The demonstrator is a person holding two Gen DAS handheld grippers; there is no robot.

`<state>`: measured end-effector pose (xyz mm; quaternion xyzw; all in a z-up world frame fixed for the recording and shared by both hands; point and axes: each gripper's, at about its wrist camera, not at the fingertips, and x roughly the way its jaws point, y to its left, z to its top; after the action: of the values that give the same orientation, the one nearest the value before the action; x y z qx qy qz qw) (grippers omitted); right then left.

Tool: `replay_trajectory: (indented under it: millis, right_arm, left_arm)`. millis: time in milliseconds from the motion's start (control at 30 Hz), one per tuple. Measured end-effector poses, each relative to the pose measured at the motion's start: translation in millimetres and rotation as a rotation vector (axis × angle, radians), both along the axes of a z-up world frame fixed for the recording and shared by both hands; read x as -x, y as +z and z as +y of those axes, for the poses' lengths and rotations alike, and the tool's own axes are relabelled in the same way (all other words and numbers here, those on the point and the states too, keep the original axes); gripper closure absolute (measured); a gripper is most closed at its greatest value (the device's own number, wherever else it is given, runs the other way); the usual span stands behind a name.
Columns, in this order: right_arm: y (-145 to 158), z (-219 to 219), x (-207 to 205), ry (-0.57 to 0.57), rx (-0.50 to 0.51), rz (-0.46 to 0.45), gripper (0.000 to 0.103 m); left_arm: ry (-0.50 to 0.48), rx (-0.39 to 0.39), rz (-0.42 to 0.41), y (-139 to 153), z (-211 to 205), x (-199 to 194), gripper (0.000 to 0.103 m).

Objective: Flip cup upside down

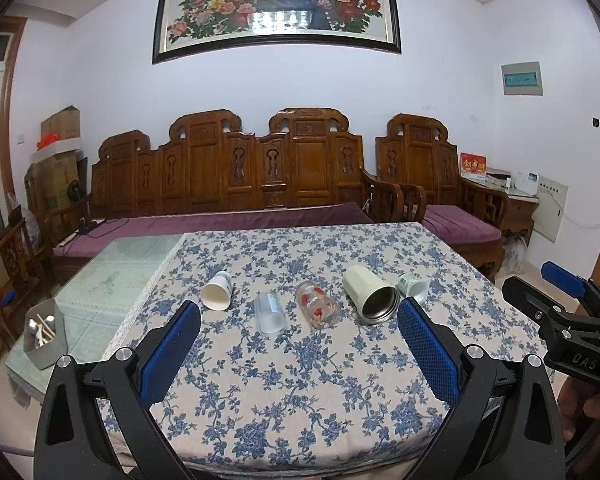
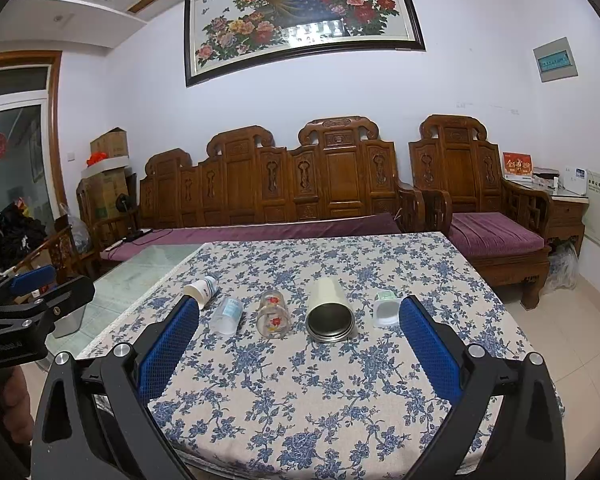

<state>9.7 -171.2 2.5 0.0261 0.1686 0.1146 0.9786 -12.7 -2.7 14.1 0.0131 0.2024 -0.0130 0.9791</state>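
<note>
Both tools wide, empty; metal utensil box (image 1: 46,334) only in left view.

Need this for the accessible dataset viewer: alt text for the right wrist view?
Five cups lie on their sides in a row on a blue-floral tablecloth: paper cup, frosted plastic cup, flowered glass, cream steel tumbler, small white-green cup. The right tongs hover open before them, empty.
</note>
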Motion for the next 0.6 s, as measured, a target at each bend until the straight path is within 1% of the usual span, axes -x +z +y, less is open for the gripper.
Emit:
replay_trajectory:
  millis: [233, 300, 367, 600]
  right_arm:
    - [0.2, 0.9, 0.3, 0.0, 0.0, -0.002, 0.002]
    - [9.1, 0.5, 2.9, 0.001, -0.002, -0.001, 0.002]
    - [10.9, 2.4, 3.2, 0.001, -0.003, -0.002, 0.002]
    - [9.3, 0.8, 3.2, 0.001, -0.004, -0.002, 0.002]
  left_arm:
    - [-0.002, -0.002, -0.001, -0.8, 0.0, -0.7, 0.008]
    - [-0.003, -0.003, 0.0, -0.7, -0.4, -1.2, 0.008]
    - [-0.003, -0.002, -0.001, -0.7, -0.2, -1.1, 0.008]
    - [-0.002, -0.004, 0.001, -1.4, -0.7, -1.4, 0.008]
